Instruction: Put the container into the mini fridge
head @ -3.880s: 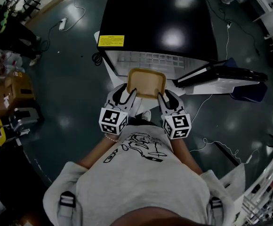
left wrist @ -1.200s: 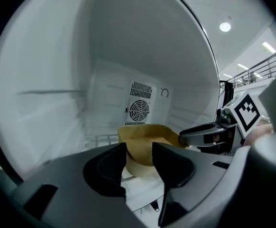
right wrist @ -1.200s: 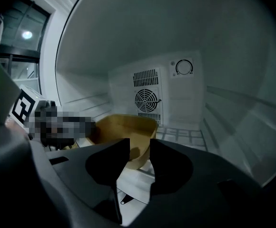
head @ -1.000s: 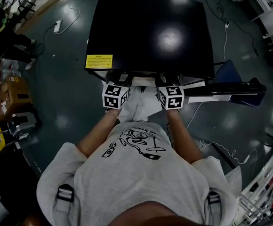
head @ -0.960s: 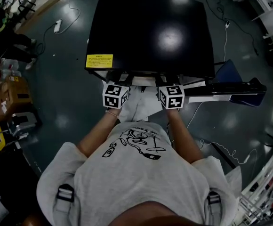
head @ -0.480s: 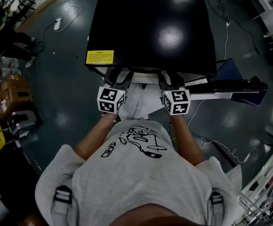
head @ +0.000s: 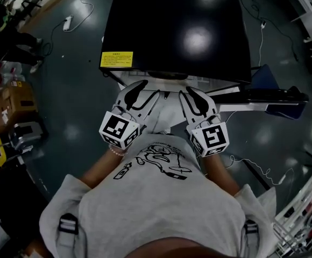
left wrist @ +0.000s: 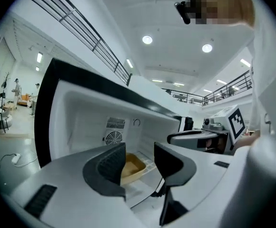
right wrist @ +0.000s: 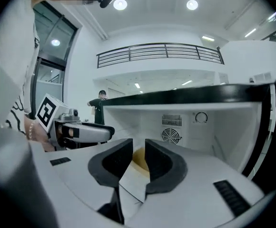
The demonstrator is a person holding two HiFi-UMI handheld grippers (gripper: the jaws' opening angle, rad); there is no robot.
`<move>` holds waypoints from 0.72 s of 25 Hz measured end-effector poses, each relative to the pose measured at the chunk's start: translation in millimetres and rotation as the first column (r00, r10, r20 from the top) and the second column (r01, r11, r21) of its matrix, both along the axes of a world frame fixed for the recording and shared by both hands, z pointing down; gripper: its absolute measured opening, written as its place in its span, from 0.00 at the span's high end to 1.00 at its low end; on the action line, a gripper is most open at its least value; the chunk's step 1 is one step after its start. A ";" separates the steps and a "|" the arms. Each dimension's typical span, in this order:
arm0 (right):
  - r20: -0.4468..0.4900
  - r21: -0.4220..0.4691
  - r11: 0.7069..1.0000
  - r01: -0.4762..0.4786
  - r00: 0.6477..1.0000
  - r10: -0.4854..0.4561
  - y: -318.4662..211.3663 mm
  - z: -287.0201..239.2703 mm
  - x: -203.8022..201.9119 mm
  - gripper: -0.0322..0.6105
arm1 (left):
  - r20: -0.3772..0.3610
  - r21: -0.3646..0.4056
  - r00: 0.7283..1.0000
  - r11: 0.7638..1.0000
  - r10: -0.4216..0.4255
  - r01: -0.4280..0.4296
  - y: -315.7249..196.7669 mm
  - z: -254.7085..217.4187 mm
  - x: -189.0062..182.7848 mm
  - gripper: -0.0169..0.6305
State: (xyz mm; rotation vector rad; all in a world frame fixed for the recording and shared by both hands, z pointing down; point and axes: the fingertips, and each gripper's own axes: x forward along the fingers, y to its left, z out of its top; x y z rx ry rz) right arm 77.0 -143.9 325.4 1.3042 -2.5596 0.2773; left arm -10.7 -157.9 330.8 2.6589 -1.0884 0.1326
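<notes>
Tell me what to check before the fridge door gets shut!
1. Container sits inside the mini fridge: ok.
2. Left gripper holds nothing, jaws apart, just been opening: ok.
3. Right gripper holds nothing, jaws just been closing, a gap remains: ok.
4. Both grippers outside the fridge opening: ok.
5. Door open, swung out to the right: ok.
6. Nothing in the door's swing path: cannot tell.

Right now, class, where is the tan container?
In the left gripper view, the tan container sits low inside the open mini fridge, below and to the right of the round fan grille on the back wall.
</notes>
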 end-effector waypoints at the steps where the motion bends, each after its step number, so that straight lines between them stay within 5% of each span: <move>1: 0.007 0.025 1.000 0.019 1.000 -0.019 3.0 -8.6 -4.7 0.81 | -0.006 0.014 1.000 1.000 0.017 -0.017 4.7 -7.8 2.6 0.67; 8: 0.064 0.124 0.990 0.066 0.995 -0.075 19.2 -56.1 -23.9 0.83 | -0.003 0.106 0.998 0.992 0.069 -0.068 26.1 -41.1 14.5 0.67; 18: 0.077 0.127 0.989 0.080 0.993 -0.090 29.0 -63.6 -33.9 0.83 | -0.031 0.115 0.998 0.992 0.052 -0.048 29.8 -51.0 7.3 0.69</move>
